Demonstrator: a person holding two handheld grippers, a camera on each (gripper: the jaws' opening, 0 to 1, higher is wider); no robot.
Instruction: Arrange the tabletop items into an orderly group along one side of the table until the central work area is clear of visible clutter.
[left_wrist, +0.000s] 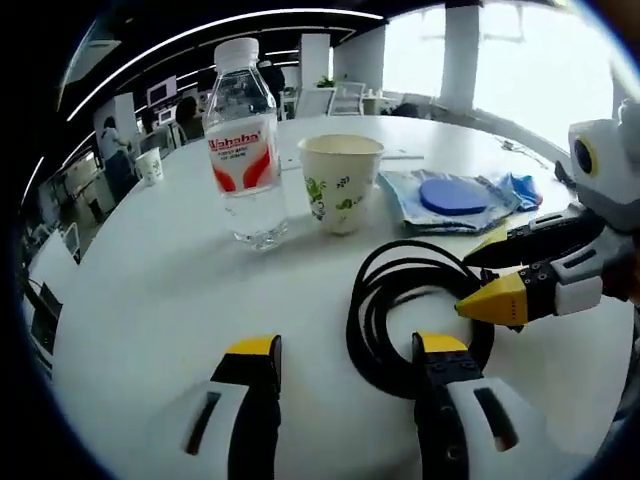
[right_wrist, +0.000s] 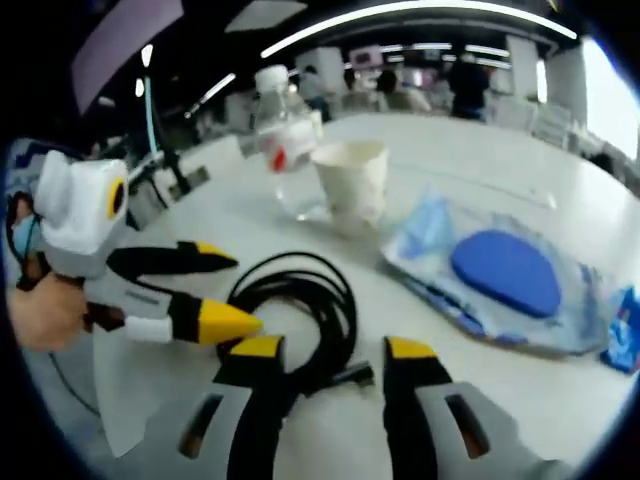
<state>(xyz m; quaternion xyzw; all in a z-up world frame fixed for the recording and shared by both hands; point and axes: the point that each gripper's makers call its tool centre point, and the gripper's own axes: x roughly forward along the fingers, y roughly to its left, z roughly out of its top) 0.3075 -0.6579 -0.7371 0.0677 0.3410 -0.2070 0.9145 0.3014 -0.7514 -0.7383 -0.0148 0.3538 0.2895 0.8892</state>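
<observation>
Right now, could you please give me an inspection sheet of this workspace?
Surface: round white table.
Job's things: clear plastic water bottle with red label upright beside white paper cup with green print; blue disc in a clear plastic bag lying flat.
Clutter: nothing seen.
Grippers: left gripper open; right gripper open over the cable.
Cables: coiled black cable.
Surroundings: office, people seated in the background.

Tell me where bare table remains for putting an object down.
Bare table lies left of the water bottle and the coiled black cable, near the left tongs. It is crowded from the paper cup to the blue plastic pouch, where the right tongs straddle the cable.
</observation>
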